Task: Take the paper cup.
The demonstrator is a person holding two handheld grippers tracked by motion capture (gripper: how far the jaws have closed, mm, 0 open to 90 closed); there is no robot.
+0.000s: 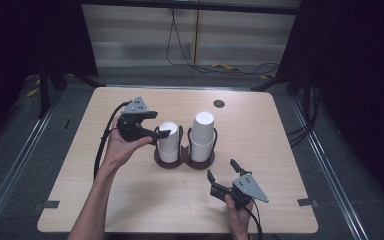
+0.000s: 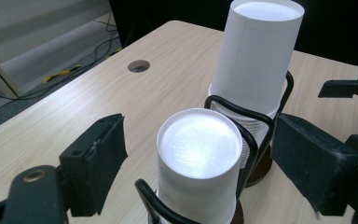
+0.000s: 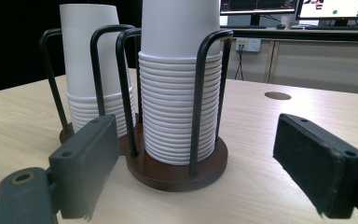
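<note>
Left forearm reaching up from the near edge, left hand (image 1: 117, 147) cocked toward the right, holding the left gripper (image 1: 156, 131) level with the top of the shorter cup stack (image 1: 168, 141). Jaws spread wide, one on each side of that stack's upturned top cup (image 2: 199, 151), gripping nothing (pads apart from the paper in the left gripper view). Right hand (image 1: 238, 212) low at the near edge, right gripper (image 1: 222, 171) pointing up-left at the holder, jaws likewise released, well short of the taller cup stack (image 1: 202, 135). Both stacks upside down inside a two-ring wire holder (image 1: 184, 159) with dark round bases, mid-table. Bare wood of the table (image 1: 80, 195) on all sides of the holder, widest to the left and right; cable hole (image 1: 219, 103) toward the far edge.
</note>
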